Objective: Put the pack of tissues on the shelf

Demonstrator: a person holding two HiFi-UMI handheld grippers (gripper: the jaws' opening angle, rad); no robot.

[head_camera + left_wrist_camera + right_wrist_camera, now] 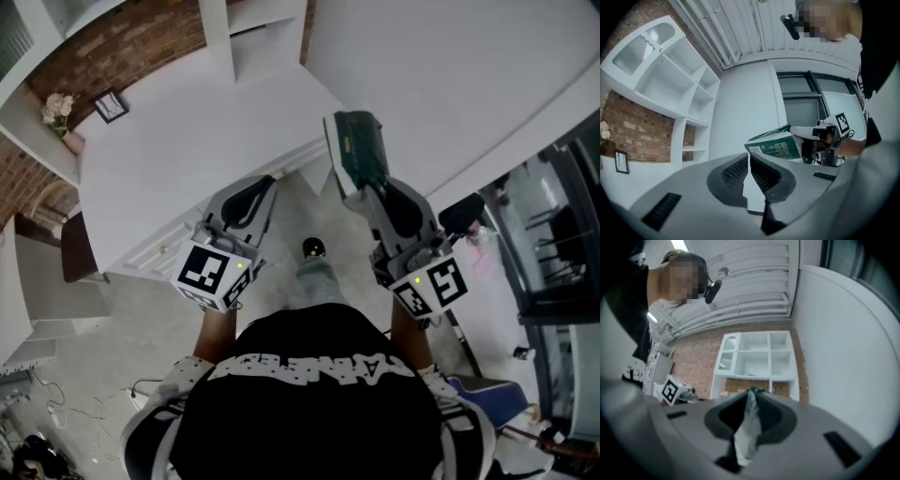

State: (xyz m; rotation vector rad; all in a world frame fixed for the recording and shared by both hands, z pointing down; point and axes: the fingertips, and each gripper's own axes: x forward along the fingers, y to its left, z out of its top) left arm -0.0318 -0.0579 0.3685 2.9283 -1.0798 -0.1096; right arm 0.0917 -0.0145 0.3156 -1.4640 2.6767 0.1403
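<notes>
A green and white pack of tissues [356,150] sticks out forward from my right gripper [370,187], whose jaws are shut on its crinkled near end [749,423]. The left gripper view shows the same pack [776,146] at the right, held out level. My left gripper [258,202] is shut with nothing between its ribbed pads [749,173]. Ahead stands a white shelf unit [757,359] with several open compartments against a brick wall; its lower counter top [197,141] lies just beyond both grippers in the head view.
A small framed picture [111,106] and a pot of pale flowers [58,114] stand at the counter's far left. A plain white wall [450,75] rises on the right. Windows [811,105] lie behind the right gripper. The person's black shirt [314,403] fills the lower head view.
</notes>
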